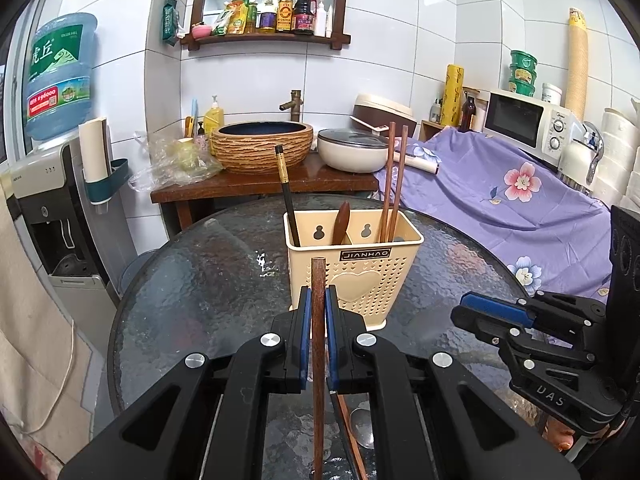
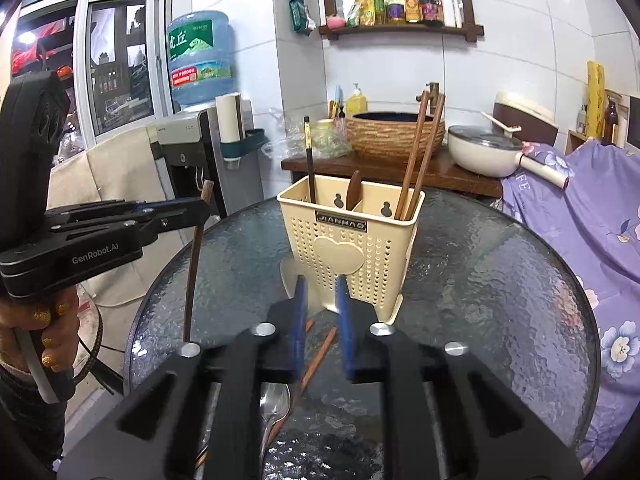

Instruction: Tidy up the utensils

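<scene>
The left claw [image 1: 316,312] grips a dark brown wooden chopstick [image 1: 318,360] upright above the round glass desk [image 1: 200,280], near the beige perforated plastic utensil holder [image 1: 360,280]. The right claw [image 2: 322,312] hangs open, empty.

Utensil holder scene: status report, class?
Left tool shut on brown chopstick. Right tool open, empty. Utensil holder ahead, path clear. Spoon on table.

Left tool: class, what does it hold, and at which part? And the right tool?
The left tool grips a brown wooden chopstick near its upper end, the chopstick roughly upright. The right tool is open and holds nothing.
</scene>
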A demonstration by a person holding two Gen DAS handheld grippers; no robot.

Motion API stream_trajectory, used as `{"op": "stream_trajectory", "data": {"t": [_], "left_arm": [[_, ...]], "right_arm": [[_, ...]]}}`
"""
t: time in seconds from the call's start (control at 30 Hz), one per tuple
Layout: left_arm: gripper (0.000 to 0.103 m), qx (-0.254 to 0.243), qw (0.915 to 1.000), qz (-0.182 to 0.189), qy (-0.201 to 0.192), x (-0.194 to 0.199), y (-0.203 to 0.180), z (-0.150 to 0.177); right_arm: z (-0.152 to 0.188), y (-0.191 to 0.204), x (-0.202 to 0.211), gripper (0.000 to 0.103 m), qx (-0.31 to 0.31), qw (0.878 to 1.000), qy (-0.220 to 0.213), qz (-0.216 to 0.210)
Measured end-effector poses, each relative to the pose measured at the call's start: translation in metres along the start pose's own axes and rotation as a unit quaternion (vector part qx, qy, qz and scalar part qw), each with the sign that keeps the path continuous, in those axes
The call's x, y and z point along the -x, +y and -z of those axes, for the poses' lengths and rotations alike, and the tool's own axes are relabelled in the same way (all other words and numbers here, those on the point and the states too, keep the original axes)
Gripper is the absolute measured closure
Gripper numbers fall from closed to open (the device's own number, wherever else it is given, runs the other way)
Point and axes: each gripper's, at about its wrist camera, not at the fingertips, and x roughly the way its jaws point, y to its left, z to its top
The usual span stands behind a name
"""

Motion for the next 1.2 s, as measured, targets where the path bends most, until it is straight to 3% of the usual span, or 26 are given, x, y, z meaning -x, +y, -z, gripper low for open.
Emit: {"op": "stream_trajectory", "data": {"t": [0.2, 0.43, 0.63, 1.0, 1.07, 1.2], "left_arm": [[0.096, 0.000, 1.0000, -0.002, 0.001, -0.002, 0.003, 0.000], [0.096, 0.005, 1.0000, -0.005, 0.003, -0.004, 0.010, 0.001], [0.096, 0.007, 1.0000, -0.005, 0.001, -0.004, 0.012, 0.002], [0.096, 0.007, 0.9999, -0.007, -0.002, 0.000, 0.015, 0.001], [0.096, 0.009, 0.9999, -0.009, -0.003, 0.000, 0.018, 0.001], [0.096, 0.012, 0.9999, -0.010, -0.002, -0.001, 0.019, 0.002]], "right_arm": [[0.003, -0.008, -0.011, 0.089, -0.013, 1.000, 0.012, 0.000], [0.016, -0.020, -0.047, 0.088, -0.035, 0.997, 0.068, 0.001], [0.026, -0.016, -0.073, 0.070, -0.036, 0.995, 0.097, -0.004], [0.031, 0.011, -0.145, 0.069, 0.019, 0.986, 0.163, -0.006], [0.032, 0.015, -0.157, 0.057, 0.015, 0.984, 0.178, 0.004], [0.033, 0.017, -0.173, 0.052, -0.013, 0.980, 0.195, 0.023]]}}
